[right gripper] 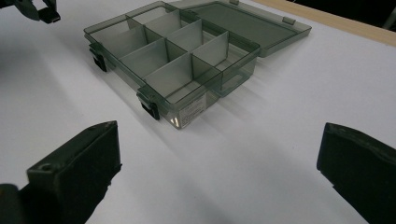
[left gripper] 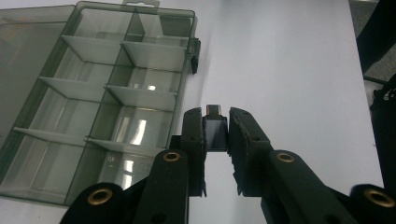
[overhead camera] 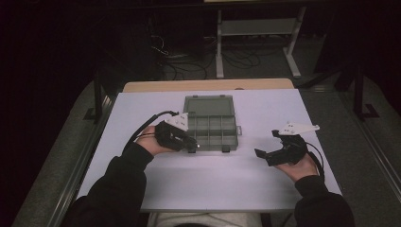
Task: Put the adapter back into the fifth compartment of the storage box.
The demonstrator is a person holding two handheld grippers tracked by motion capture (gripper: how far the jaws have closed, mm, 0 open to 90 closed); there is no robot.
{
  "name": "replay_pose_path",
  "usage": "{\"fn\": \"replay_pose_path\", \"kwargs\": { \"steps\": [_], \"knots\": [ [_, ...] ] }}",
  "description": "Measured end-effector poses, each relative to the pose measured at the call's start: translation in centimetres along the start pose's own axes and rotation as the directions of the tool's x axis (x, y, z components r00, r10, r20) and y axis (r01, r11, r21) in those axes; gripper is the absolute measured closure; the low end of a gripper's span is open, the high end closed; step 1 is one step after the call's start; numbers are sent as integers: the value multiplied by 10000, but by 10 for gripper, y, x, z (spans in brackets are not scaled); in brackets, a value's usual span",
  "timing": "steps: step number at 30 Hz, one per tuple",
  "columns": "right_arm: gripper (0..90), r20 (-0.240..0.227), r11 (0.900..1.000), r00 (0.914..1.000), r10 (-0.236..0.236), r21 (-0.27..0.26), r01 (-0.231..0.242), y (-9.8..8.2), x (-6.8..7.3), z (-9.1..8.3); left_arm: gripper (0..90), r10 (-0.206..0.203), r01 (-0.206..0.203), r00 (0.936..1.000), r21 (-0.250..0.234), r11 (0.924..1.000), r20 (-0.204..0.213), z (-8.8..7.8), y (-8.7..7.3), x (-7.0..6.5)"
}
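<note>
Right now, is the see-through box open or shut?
Open. The box has its lid flat on the table behind it, and its compartments look empty.

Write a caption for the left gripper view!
Left gripper pinching a small black adapter beside the open compartment box.

The person wears black sleeves point(overhead camera: 124, 182). Each black gripper, left point(overhead camera: 191, 144) and right point(overhead camera: 265, 147), carries a pale three-cornered plate, brass-coloured screws and a black cable.
</note>
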State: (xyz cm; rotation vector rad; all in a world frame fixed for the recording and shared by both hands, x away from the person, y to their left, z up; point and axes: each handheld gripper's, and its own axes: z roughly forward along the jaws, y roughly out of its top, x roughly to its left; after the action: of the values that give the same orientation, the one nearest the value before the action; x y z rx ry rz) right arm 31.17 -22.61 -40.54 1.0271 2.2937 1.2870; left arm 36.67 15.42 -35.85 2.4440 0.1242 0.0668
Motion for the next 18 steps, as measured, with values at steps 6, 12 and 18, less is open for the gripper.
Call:
{"fn": "replay_pose_path", "kwargs": {
  "steps": [6,12,18],
  "knots": [
    [0,-3,10000,10000,0,10,0,0,0,0,764,-175,173,9998,-132,9998,-138,-6,-3,4],
    [0,-12,10000,10000,4,14,-4,0,0,0,764,-411,399,9983,-310,9987,-404,-13,-8,10],
    [0,-13,10000,10000,-15,18,15,0,0,0,764,-773,749,9938,-321,9967,-802,-15,-15,17]
  ]
}}
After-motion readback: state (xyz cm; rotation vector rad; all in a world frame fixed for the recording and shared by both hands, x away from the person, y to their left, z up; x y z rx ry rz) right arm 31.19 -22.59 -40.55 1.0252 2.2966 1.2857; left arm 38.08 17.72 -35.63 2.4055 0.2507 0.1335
